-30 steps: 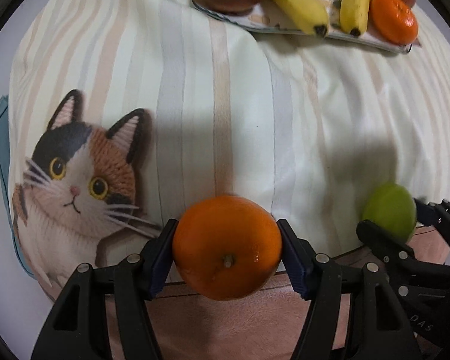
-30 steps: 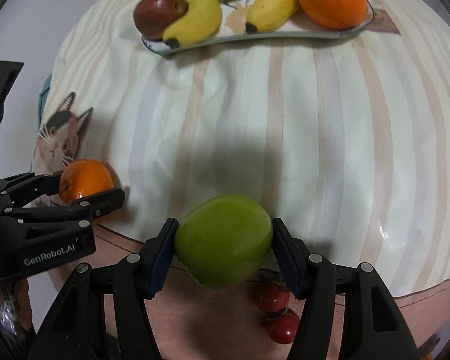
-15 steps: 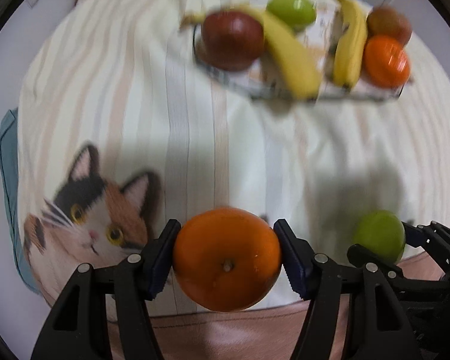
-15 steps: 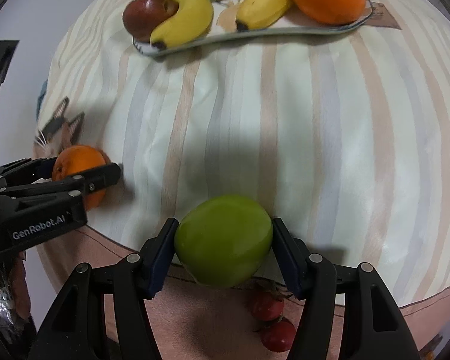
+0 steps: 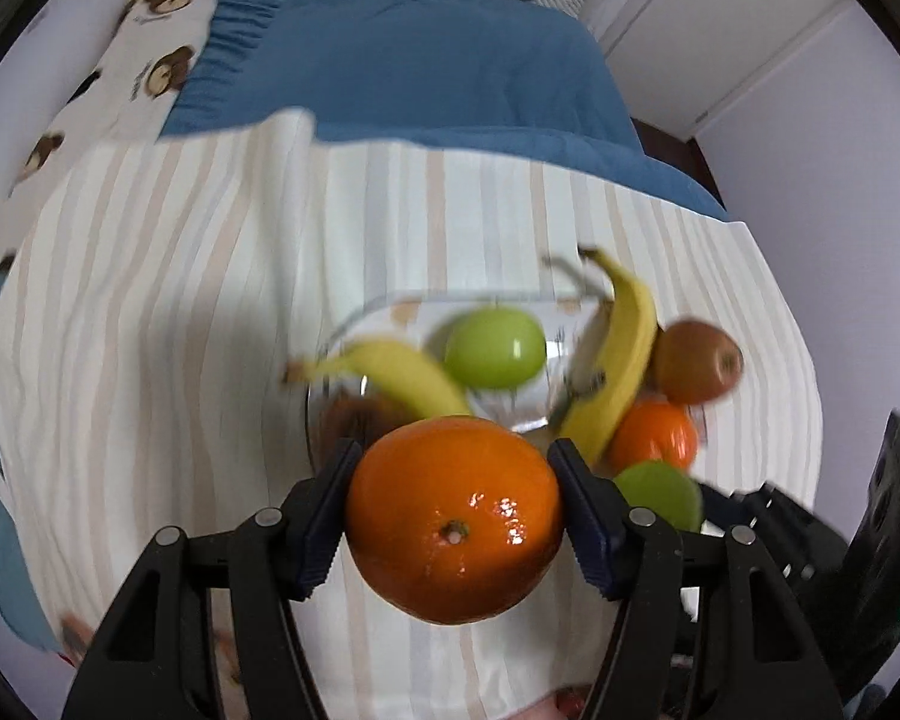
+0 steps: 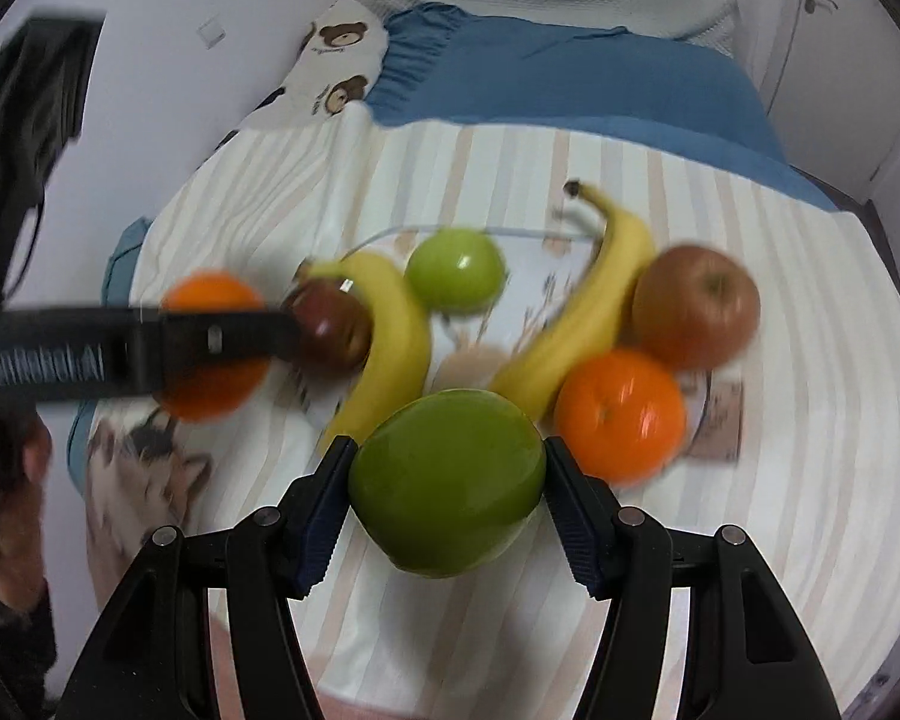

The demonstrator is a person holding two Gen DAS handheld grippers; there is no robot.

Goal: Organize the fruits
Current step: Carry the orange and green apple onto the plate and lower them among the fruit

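Observation:
My left gripper point(image 5: 453, 519) is shut on an orange point(image 5: 453, 522) and holds it above the near edge of the fruit tray point(image 5: 390, 306). My right gripper point(image 6: 447, 492) is shut on a green apple point(image 6: 447, 492), also just short of the tray point(image 6: 528, 240). The tray holds two bananas point(image 6: 594, 306), a green apple point(image 6: 456, 270), a dark red apple point(image 6: 336, 324), a red apple point(image 6: 696, 306) and an orange point(image 6: 621, 411). The left gripper with its orange point(image 6: 210, 294) shows at the left of the right wrist view; the held green apple point(image 5: 660, 492) shows in the left wrist view.
The tray lies on a striped cloth point(image 5: 150, 330) with a cat picture point(image 6: 144, 468) over a bed. A blue blanket point(image 5: 420, 72) and a bear-print pillow point(image 6: 336, 66) lie behind. White walls and a door point(image 5: 720, 18) are beyond.
Both grippers have risen and moved forward toward the tray with their fruit. The tray now sits mid-frame, right behind the held fruit, and the bed's far end has come into view.

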